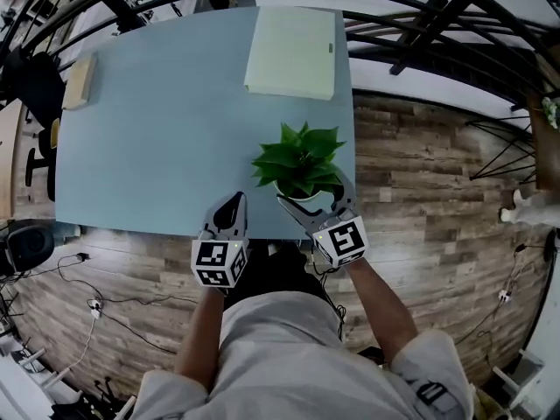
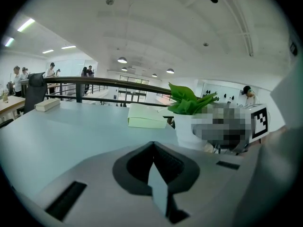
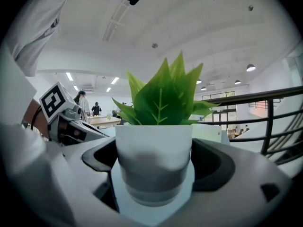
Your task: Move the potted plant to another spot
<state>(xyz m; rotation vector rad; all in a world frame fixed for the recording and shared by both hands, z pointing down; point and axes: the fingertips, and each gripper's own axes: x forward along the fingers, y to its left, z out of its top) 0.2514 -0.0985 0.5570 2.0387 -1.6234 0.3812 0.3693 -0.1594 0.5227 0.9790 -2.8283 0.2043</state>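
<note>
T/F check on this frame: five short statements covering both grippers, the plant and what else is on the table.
1. The right gripper has the potted plant between its jaws. True.
2. The left gripper holds the pale green book. False: its jaws are together on nothing, and the book lies flat at the table's far side.
3. The potted plant stands near the near right corner of the table. True.
4. The potted plant lies tipped on its side. False: it stands upright.
5. A tan block lies at the table's far left edge. True.
</note>
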